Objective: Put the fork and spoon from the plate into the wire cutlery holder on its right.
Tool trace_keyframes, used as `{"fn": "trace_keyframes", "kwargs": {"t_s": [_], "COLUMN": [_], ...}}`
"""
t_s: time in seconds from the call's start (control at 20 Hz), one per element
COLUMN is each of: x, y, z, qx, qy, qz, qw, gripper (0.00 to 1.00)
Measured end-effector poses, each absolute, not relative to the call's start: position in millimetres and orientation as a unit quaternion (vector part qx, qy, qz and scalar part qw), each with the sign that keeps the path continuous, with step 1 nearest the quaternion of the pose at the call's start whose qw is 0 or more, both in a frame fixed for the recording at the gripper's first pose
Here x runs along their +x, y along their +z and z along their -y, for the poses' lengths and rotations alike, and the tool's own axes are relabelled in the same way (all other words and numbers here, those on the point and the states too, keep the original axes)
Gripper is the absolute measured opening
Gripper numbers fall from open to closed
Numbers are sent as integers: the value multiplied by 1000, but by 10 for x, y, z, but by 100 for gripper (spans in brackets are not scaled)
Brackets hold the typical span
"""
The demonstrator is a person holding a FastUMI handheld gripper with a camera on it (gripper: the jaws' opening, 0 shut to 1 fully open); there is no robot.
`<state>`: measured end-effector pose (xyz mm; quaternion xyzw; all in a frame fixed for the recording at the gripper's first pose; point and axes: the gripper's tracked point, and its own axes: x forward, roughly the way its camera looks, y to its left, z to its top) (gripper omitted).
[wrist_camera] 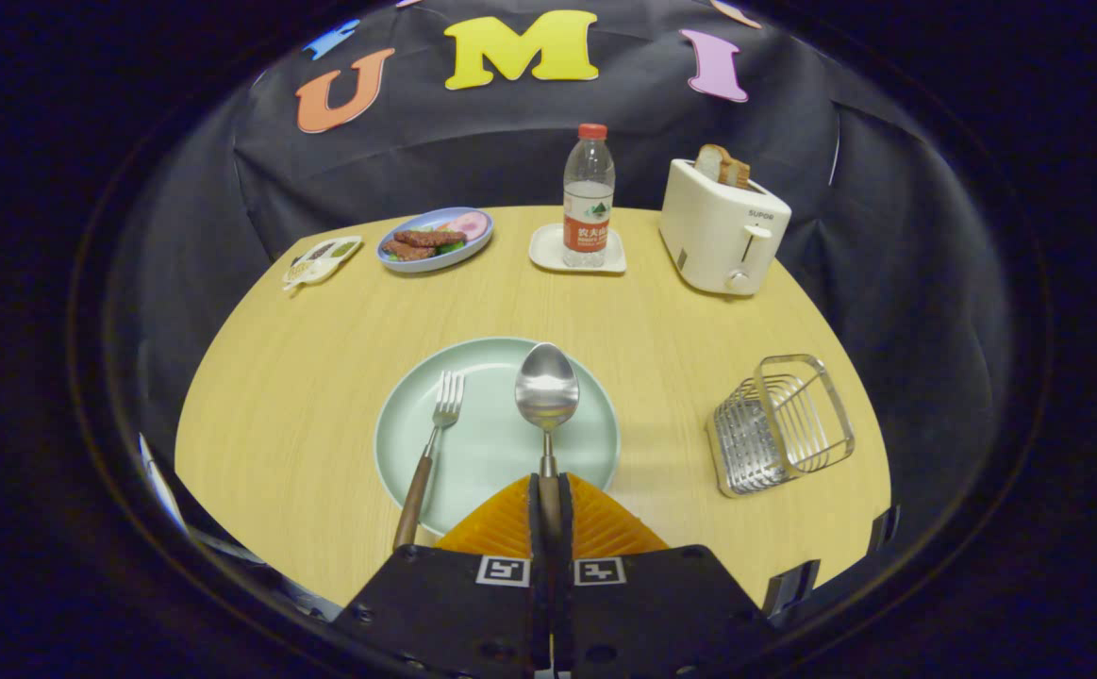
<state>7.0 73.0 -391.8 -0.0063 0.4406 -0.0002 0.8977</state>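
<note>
With the gripper (549, 490) clamped tight on the wooden-handled steel spoon (547, 391) at frame centre, lift level, then swing toward the wire cutlery holder (781, 424) at lower right.

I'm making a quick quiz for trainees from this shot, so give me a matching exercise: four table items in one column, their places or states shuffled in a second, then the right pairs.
Items:
1. spoon
2. fork
3. wire cutlery holder
4. toaster

Places or states:
A. holds slices of bread, at the table's far side
B. handle clamped between the gripper fingers
C. stands empty, right of the plate
D. lies on the plate, handle over its near rim

Pairs: 1-B, 2-D, 3-C, 4-A
</note>
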Motion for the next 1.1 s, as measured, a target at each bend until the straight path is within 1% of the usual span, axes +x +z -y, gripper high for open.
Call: {"fn": "trace_keyframes", "kwargs": {"t_s": [0.45, 0.75, 1.1], "x": [2, -64, -182], "y": [-3440, -3491, -3602], "z": [153, 898, 1030], "qx": [-16, -21, -34], "qy": [-39, -80, -14], "qz": [-417, -452, -532], "qw": [908, 888, 846], "gripper": [2, 2, 2]}}
